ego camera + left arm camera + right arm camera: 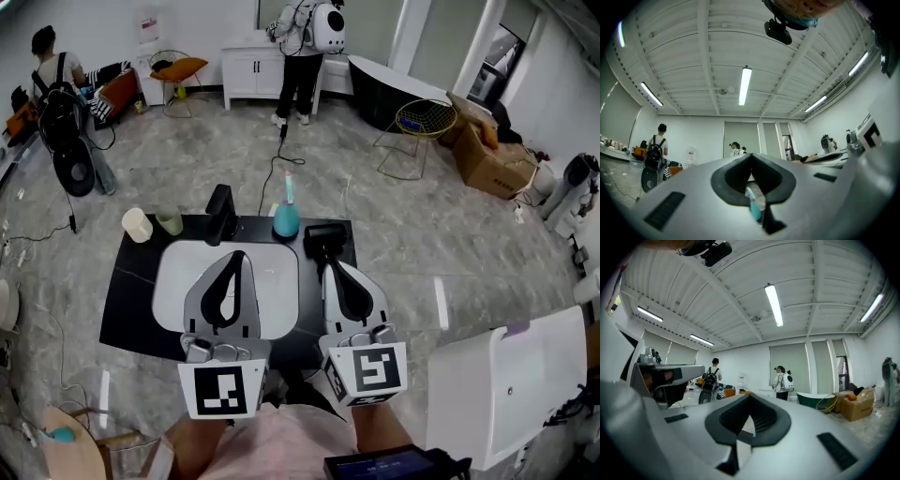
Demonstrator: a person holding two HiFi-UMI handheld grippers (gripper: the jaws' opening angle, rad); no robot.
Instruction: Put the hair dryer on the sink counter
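Head view: shows the hair dryer (325, 238) lying on the black counter (127, 305), just past the basin's (173, 267) far right corner. Left gripper view: finds the left gripper (751, 157) pressed together, pinching nothing. Right gripper view: finds the right gripper (749, 398) likewise closed and empty. Looks done; leaves only backing away.

The person holds both grippers out in front of the body, side by side and a little apart. The left gripper (232, 255) points slightly upward, and its fingers (247, 292) meet at the tips with nothing between them. The right gripper (329, 266) points about level, also closed and empty.
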